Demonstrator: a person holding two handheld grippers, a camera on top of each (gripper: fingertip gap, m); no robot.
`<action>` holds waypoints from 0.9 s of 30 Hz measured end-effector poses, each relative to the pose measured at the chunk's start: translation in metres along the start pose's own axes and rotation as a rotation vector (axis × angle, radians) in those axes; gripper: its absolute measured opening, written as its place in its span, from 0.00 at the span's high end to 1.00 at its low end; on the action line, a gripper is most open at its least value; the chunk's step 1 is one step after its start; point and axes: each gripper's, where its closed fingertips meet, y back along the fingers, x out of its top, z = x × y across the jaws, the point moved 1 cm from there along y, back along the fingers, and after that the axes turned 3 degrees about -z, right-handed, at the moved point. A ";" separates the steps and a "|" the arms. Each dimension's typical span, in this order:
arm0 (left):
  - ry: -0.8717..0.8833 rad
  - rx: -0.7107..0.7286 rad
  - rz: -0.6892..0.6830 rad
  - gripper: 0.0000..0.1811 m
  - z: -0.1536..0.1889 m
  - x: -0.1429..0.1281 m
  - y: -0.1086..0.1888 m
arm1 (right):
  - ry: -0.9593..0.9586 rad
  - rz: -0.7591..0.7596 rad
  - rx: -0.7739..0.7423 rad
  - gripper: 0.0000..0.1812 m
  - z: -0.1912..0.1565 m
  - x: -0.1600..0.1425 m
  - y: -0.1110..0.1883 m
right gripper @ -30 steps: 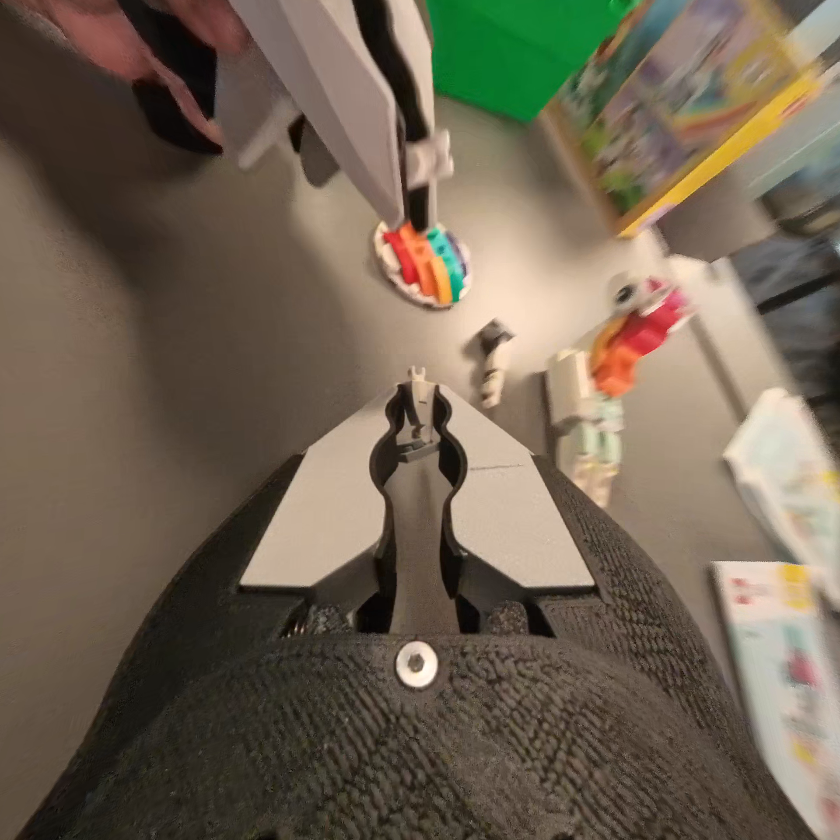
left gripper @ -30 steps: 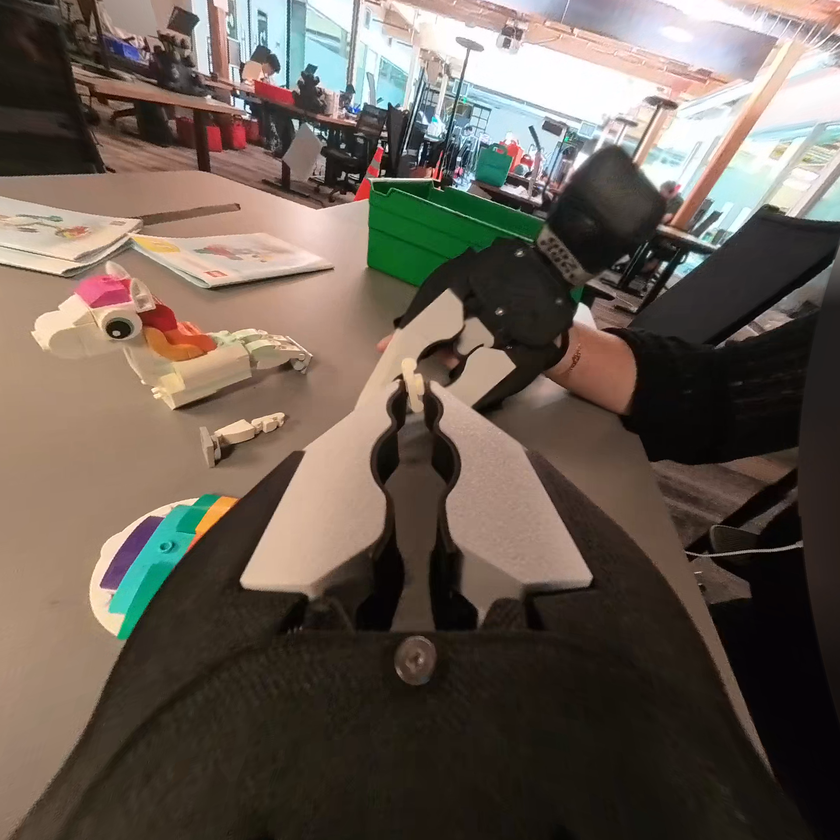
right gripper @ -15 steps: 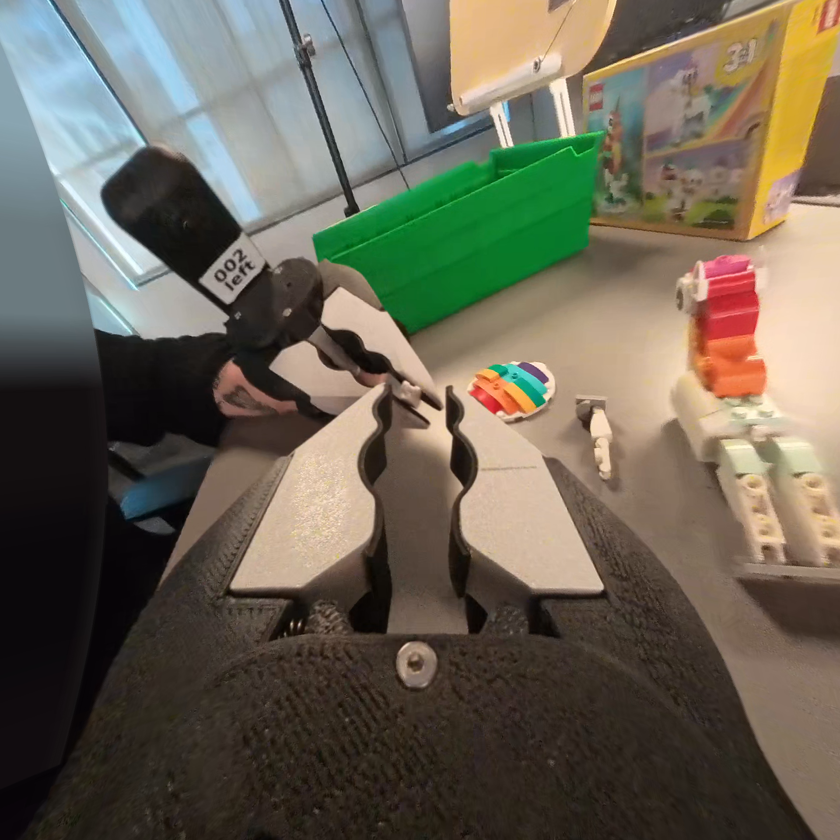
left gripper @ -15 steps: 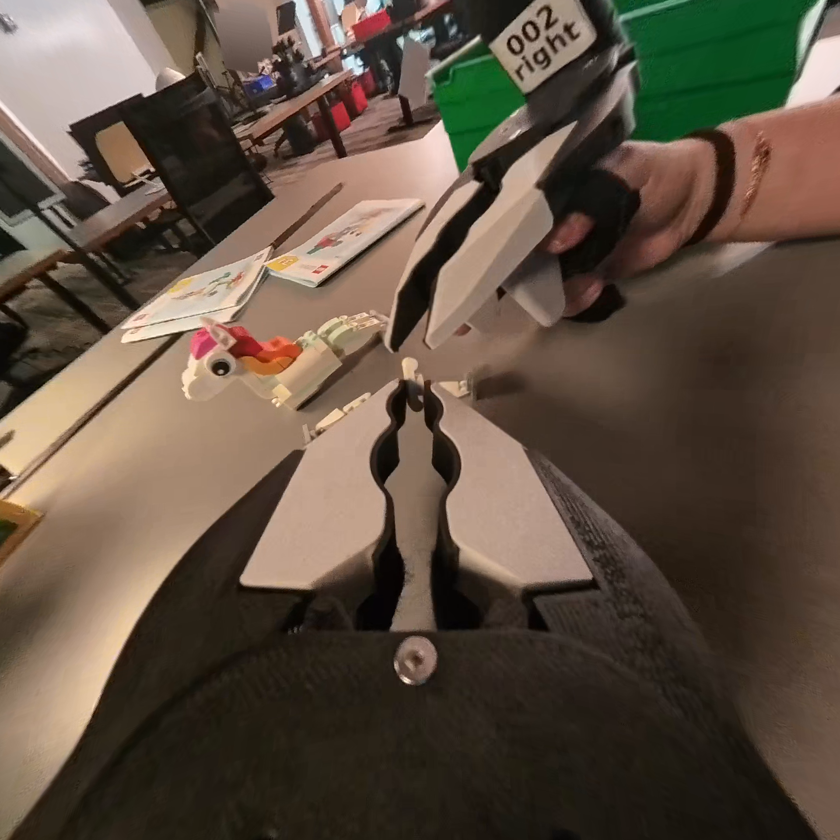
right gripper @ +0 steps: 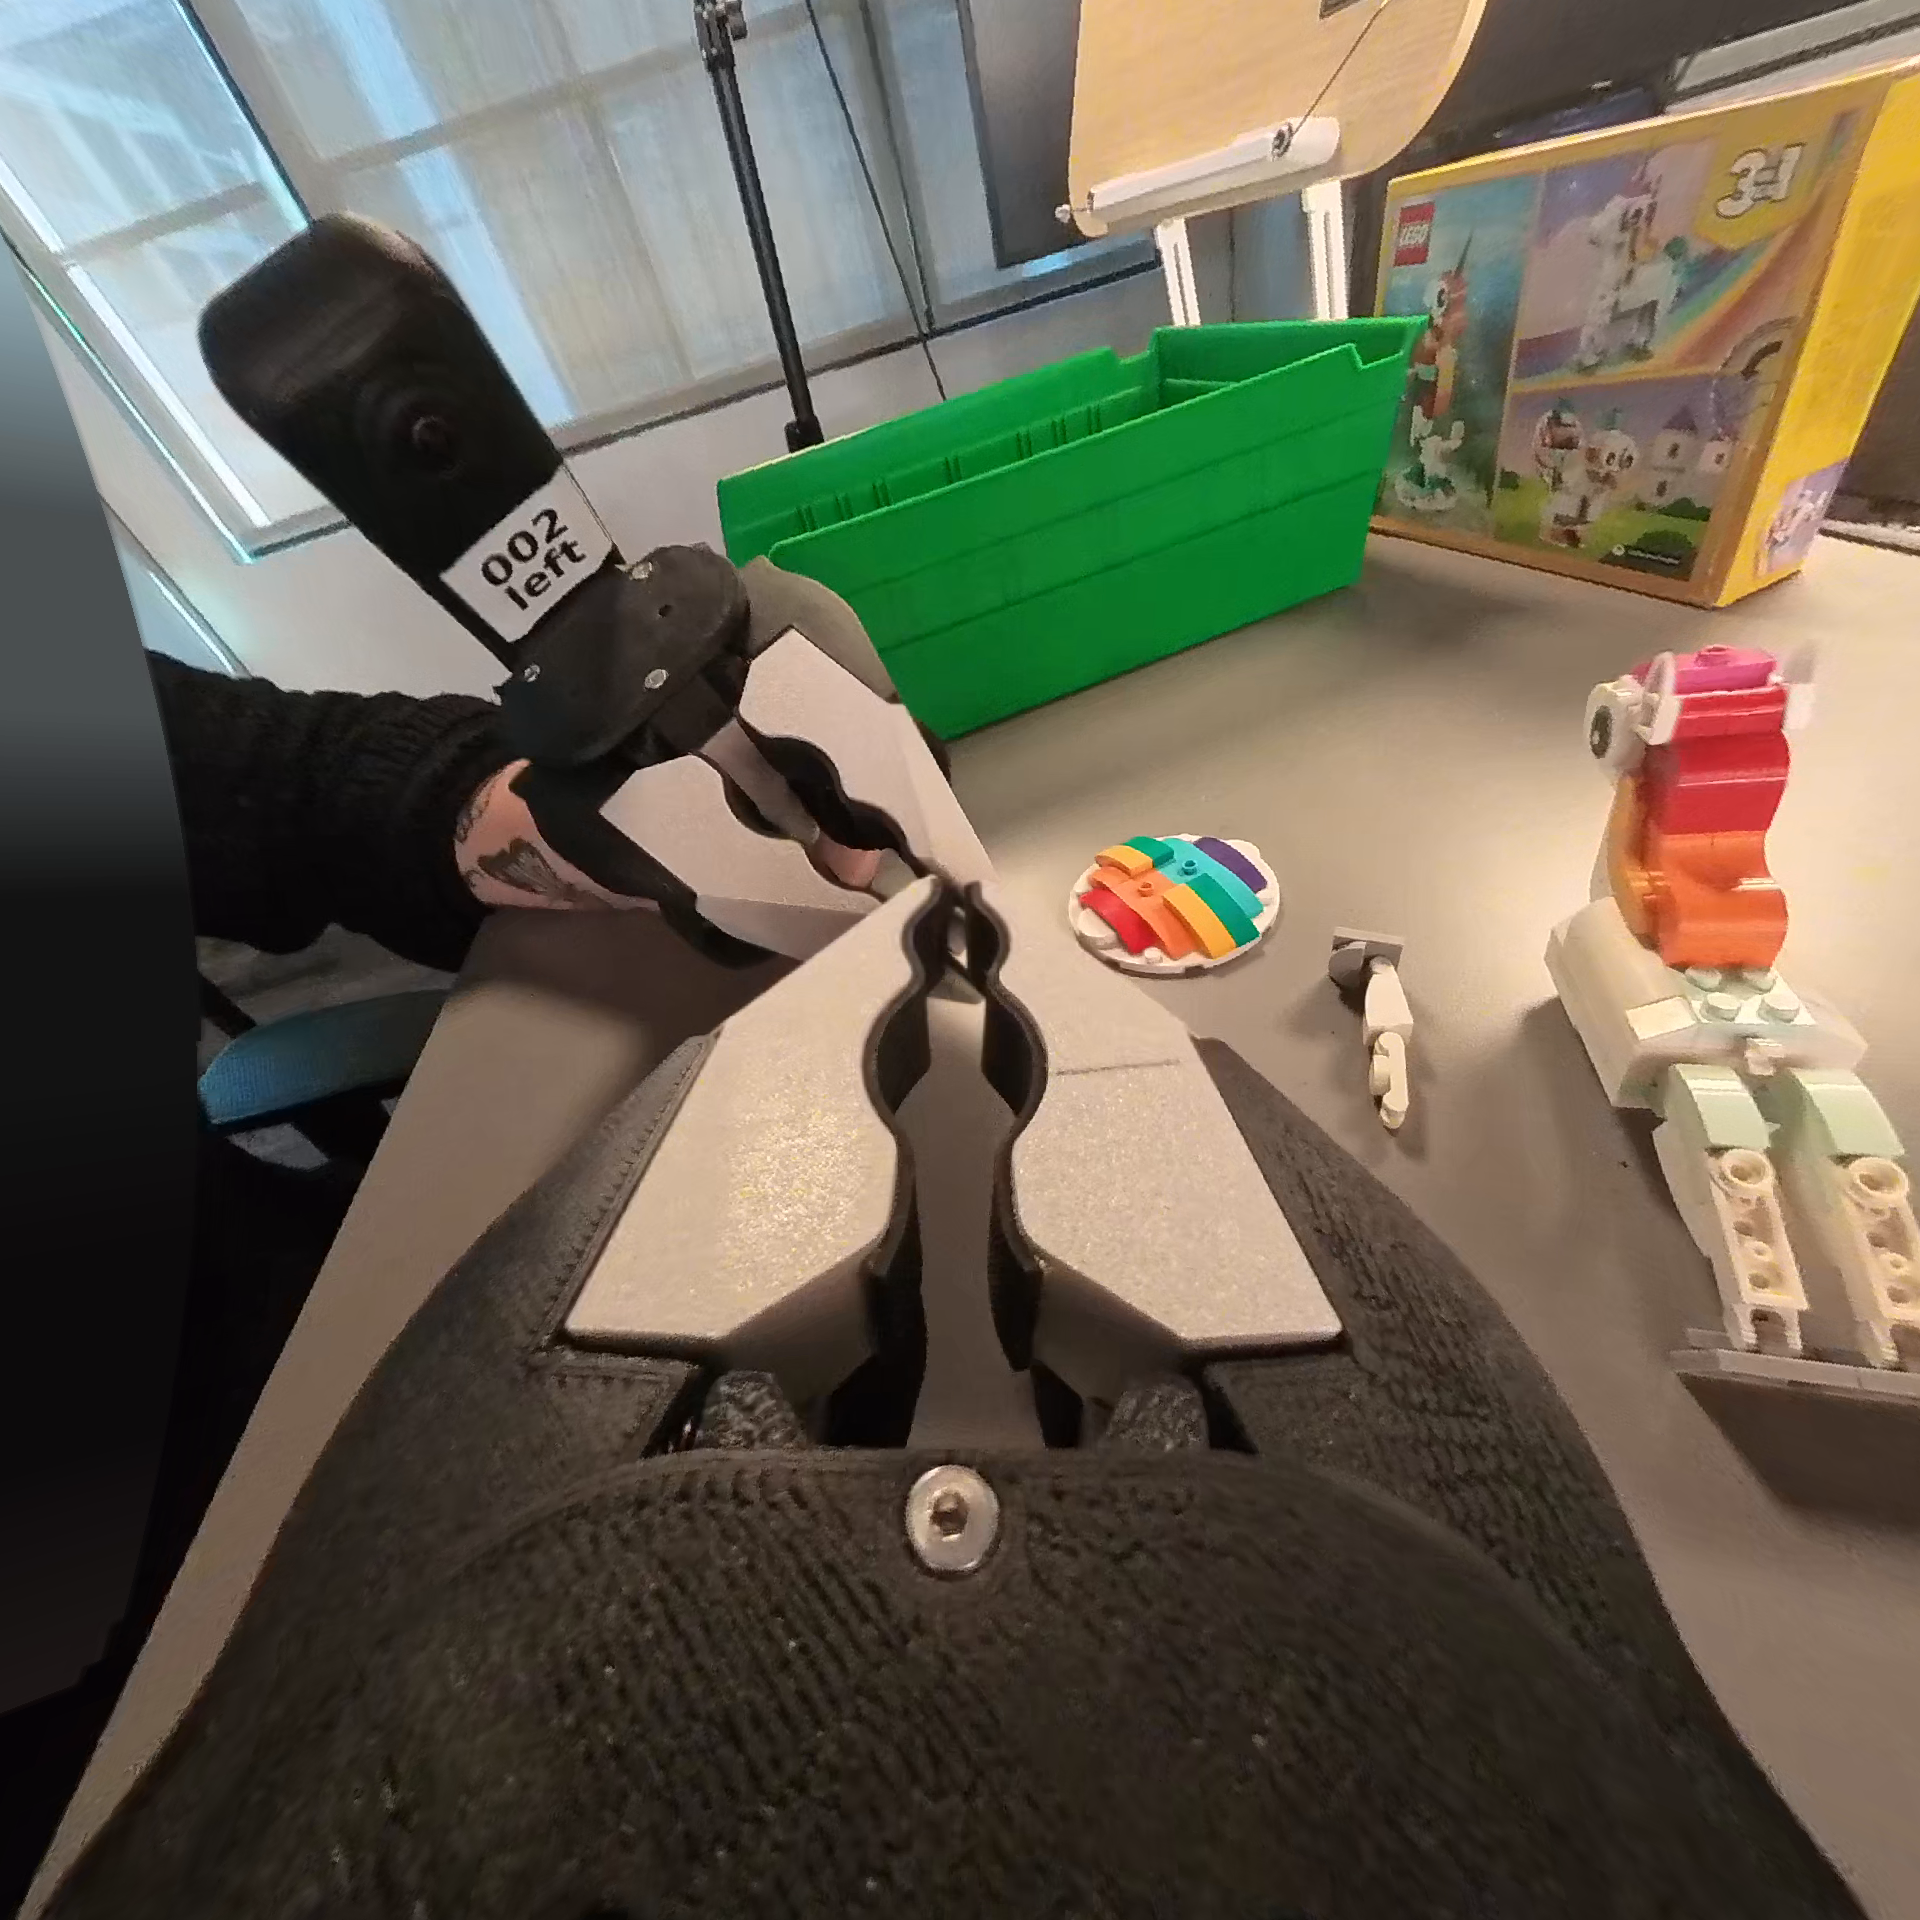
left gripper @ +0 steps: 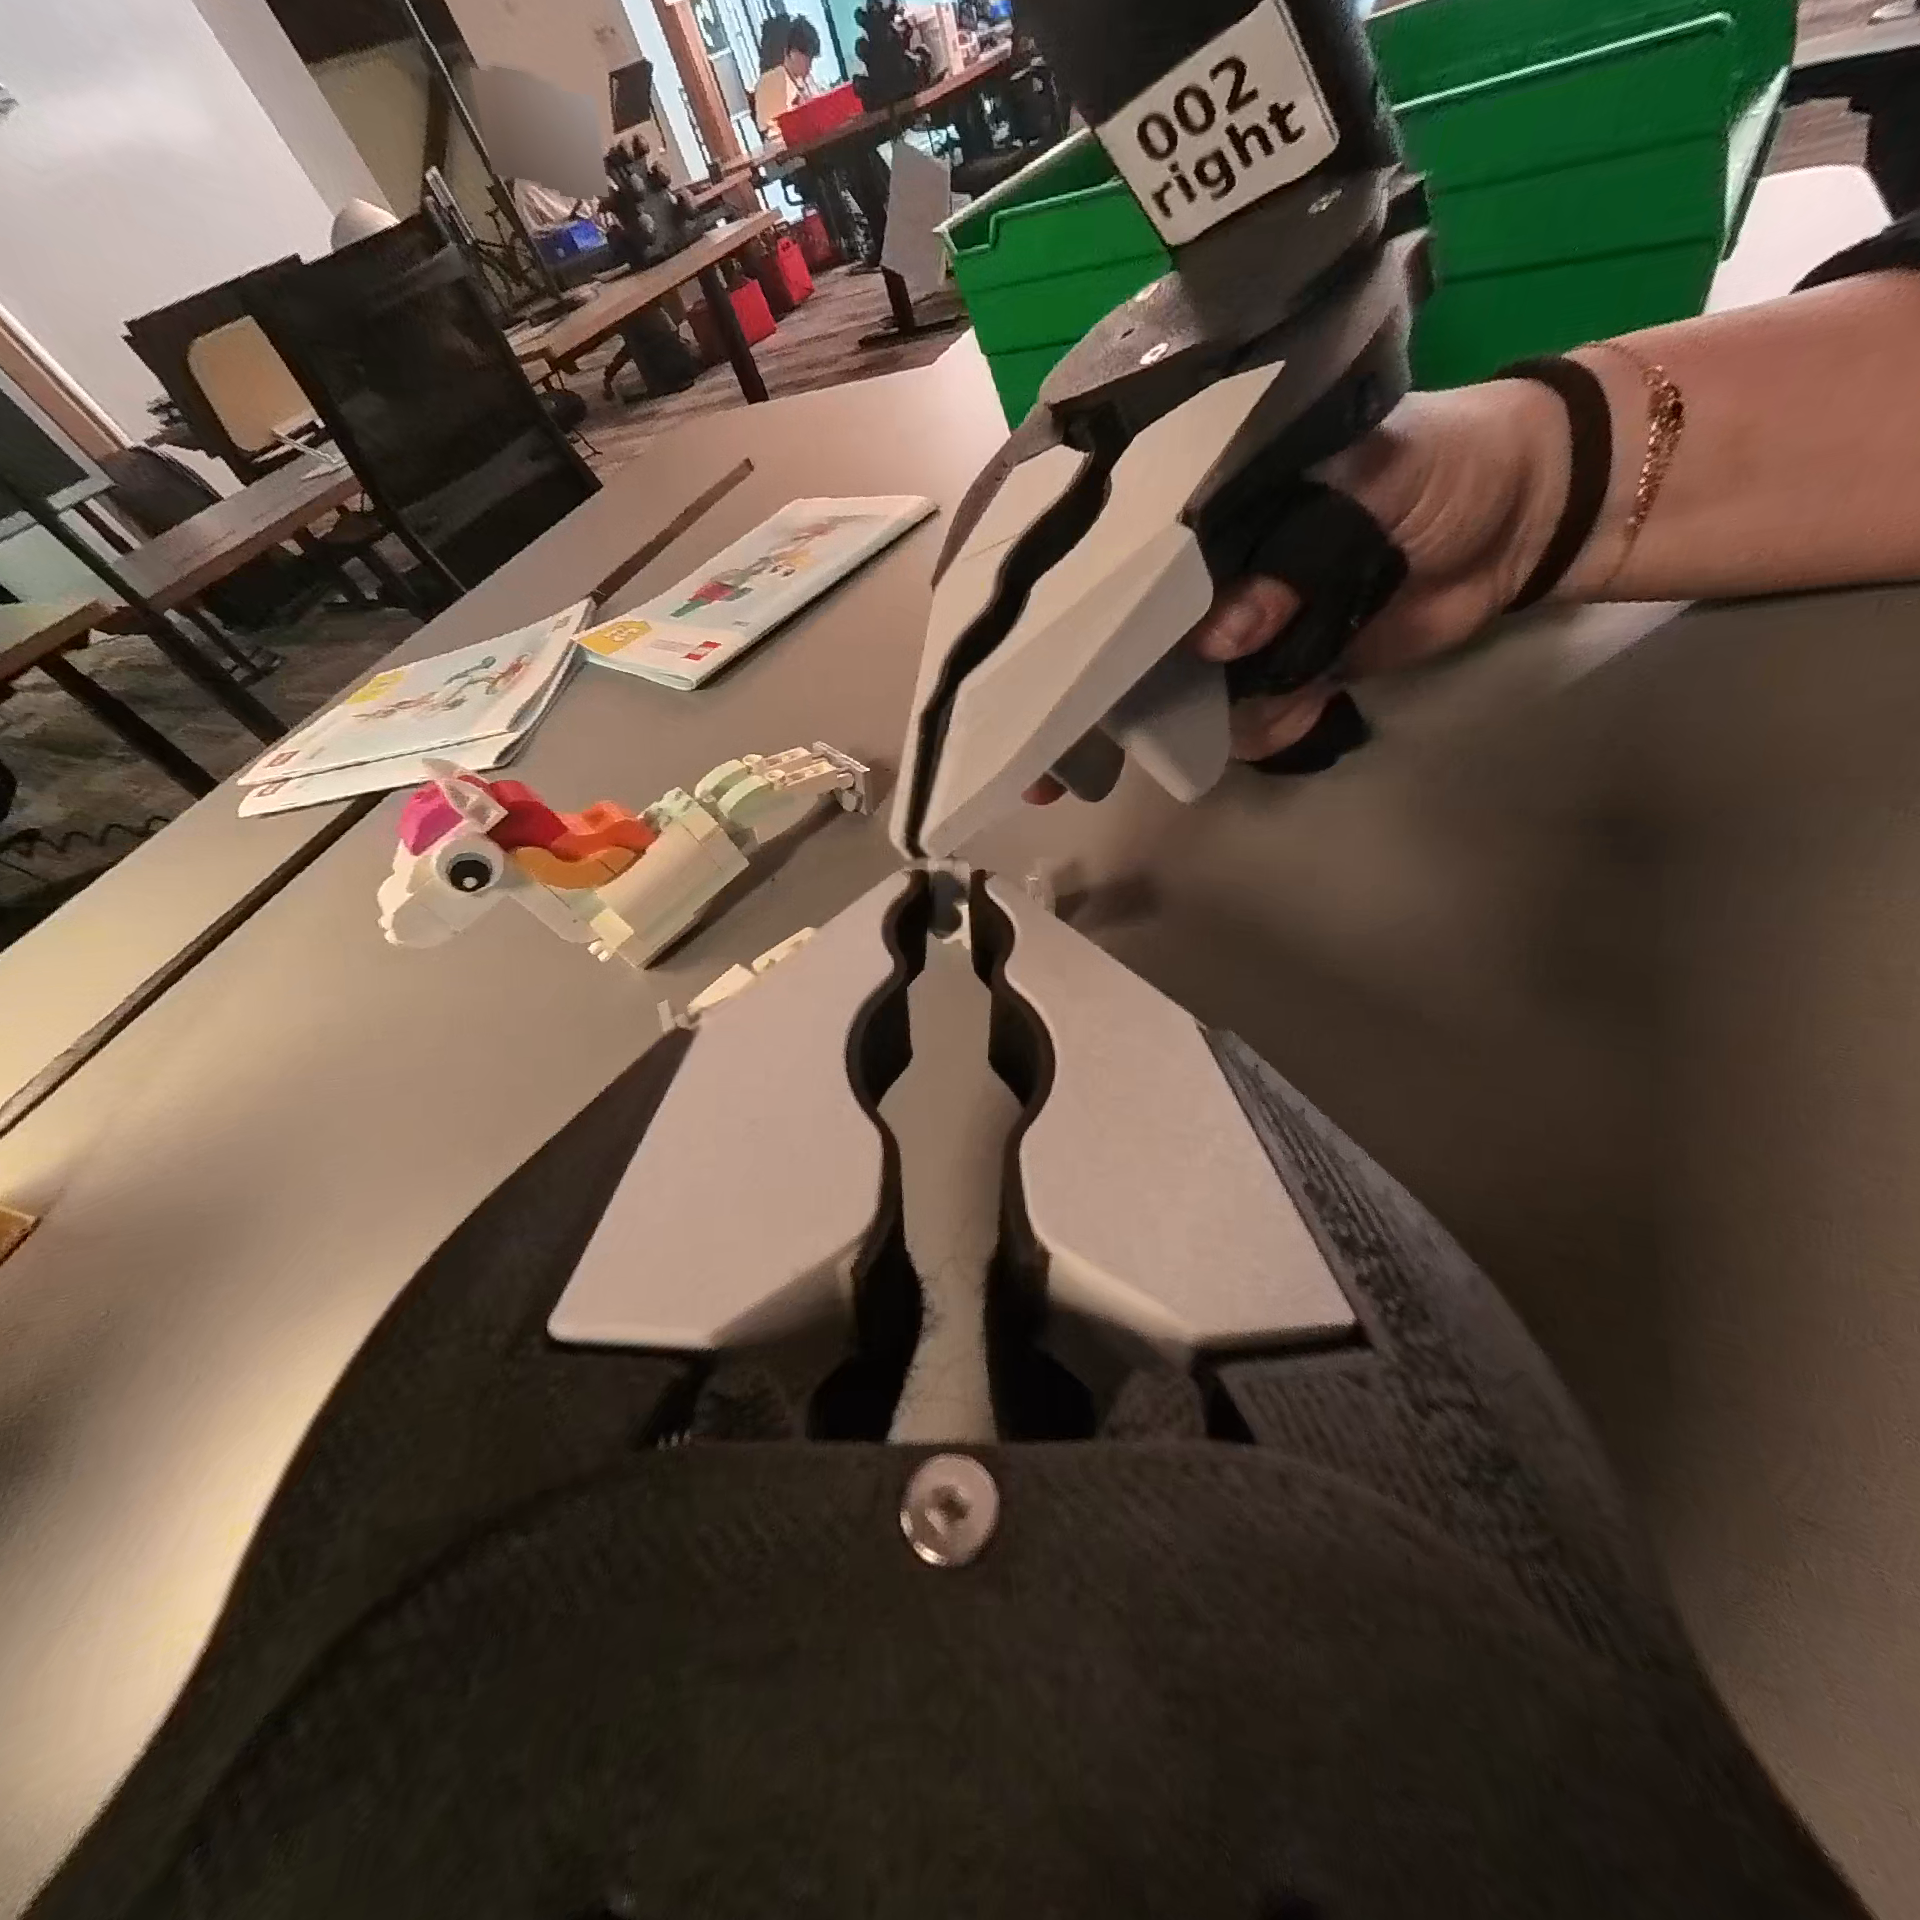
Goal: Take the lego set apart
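Two hand-held grippers meet tip to tip above a grey table (right gripper: 1403, 727). The left gripper (left gripper: 940, 902) has its jaws nearly together, pinching a small pale lego piece (left gripper: 943, 906) at the very tips. The right gripper (left gripper: 914, 831) comes down from above with its jaws drawn close at the tips and touching that same piece; in its own view the right gripper (right gripper: 951, 899) shows only a narrow gap, and whether it truly clamps the piece cannot be told.

The bulk of the lego set, a white unicorn body (right gripper: 1704, 935) with a red and orange mane, lies on its side, well apart from both grippers, mint legs (left gripper: 774, 795) pointing away from the head. Near it lie a detached white limb (right gripper: 1377, 1013) and a round white plate with rainbow arches (right gripper: 1174, 899). A green bin (right gripper: 1091, 561), the yellow set box (right gripper: 1621, 384) and instruction booklets (left gripper: 582, 665) stand farther off.

Handling, as a judgement: the bricks are light, rigid and smooth, so a small piece may slip or spring away when the studs release. The pinched piece is best held across its flat sides, each gripper on a different element, then parted by a pull or a slight twist. The unicorn body likely needs one gripper on its broad white torso while the other takes the mane or a leg.
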 end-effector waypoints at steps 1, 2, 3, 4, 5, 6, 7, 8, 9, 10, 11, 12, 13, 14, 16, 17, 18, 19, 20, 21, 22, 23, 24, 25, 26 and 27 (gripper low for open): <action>-0.008 0.011 -0.003 0.96 -0.001 0.000 0.000 | -0.004 0.008 -0.002 1.00 0.001 0.001 0.001; -0.026 0.020 -0.013 0.96 -0.001 -0.001 0.000 | -0.003 0.011 -0.007 1.00 0.002 0.001 0.001; -0.050 0.034 -0.026 0.96 -0.001 -0.003 0.000 | 0.003 0.010 -0.014 1.00 0.002 0.001 0.001; -0.079 0.051 -0.040 0.95 -0.002 -0.005 -0.001 | 0.011 0.010 -0.024 1.00 0.003 0.002 0.001; -0.111 0.065 -0.050 0.94 -0.002 -0.006 -0.002 | 0.016 0.011 -0.031 1.00 0.004 0.002 0.001; -0.139 0.078 -0.057 0.94 -0.001 -0.006 -0.002 | 0.017 0.011 -0.035 1.00 0.004 0.002 0.001; -0.159 0.091 -0.063 0.94 -0.001 -0.007 -0.002 | 0.015 0.013 -0.036 1.00 0.004 0.002 0.001; -0.173 0.108 -0.066 0.96 -0.002 -0.006 -0.002 | 0.010 0.016 -0.036 1.00 0.005 0.002 0.001; -0.184 0.125 -0.067 0.98 -0.003 -0.006 -0.002 | 0.004 0.021 -0.036 1.00 0.005 0.003 0.001; -0.183 0.133 -0.072 0.98 -0.005 -0.005 -0.001 | -0.004 0.030 -0.038 1.00 0.005 0.004 0.002; -0.163 0.138 -0.077 0.98 -0.006 -0.004 0.000 | -0.015 0.046 -0.043 1.00 0.006 0.005 0.002; -0.129 0.146 -0.070 0.98 -0.009 -0.002 0.001 | -0.029 0.074 -0.052 1.00 0.007 0.008 0.002; -0.093 0.152 -0.053 0.98 -0.011 0.002 0.003 | -0.051 0.098 -0.060 0.98 0.007 0.010 0.002; -0.059 0.166 -0.035 0.98 -0.014 0.005 0.005 | -0.082 0.105 -0.060 0.92 0.008 0.010 0.000; -0.025 0.181 -0.015 0.98 -0.017 0.010 0.007 | -0.142 0.111 -0.031 0.85 0.006 0.009 -0.004; -0.020 0.191 -0.013 0.98 -0.019 0.011 0.008 | -0.159 0.128 -0.022 0.87 0.004 0.010 -0.005; -0.023 0.199 -0.012 0.98 -0.020 0.011 0.008 | -0.166 0.140 -0.020 0.88 0.004 0.011 -0.005; -0.030 0.202 -0.012 0.99 -0.020 0.011 0.009 | -0.170 0.142 -0.017 0.89 0.004 0.011 -0.005; -0.033 0.205 -0.011 0.99 -0.019 0.011 0.009 | -0.178 0.142 -0.012 0.89 0.003 0.011 -0.005; -0.034 0.209 -0.010 0.99 -0.019 0.011 0.009 | -0.187 0.144 -0.009 0.89 0.004 0.011 -0.005; -0.039 0.216 -0.008 0.99 -0.020 0.012 0.009 | -0.197 0.148 -0.007 0.89 0.004 0.011 -0.005; -0.047 0.223 -0.004 0.99 -0.020 0.013 0.010 | -0.208 0.155 -0.005 0.88 0.004 0.012 -0.005; -0.055 0.231 0.002 0.99 -0.021 0.014 0.010 | -0.222 0.164 -0.003 0.88 0.005 0.013 -0.005; -0.062 0.238 0.009 0.99 -0.021 0.015 0.011 | -0.240 0.176 0.002 0.87 0.005 0.013 -0.005; -0.066 0.245 0.017 0.99 -0.021 0.017 0.012 | -0.263 0.192 0.008 0.87 0.005 0.015 -0.004; -0.066 0.254 0.028 0.99 -0.022 0.019 0.013 | -0.289 0.212 0.015 0.85 0.006 0.016 -0.004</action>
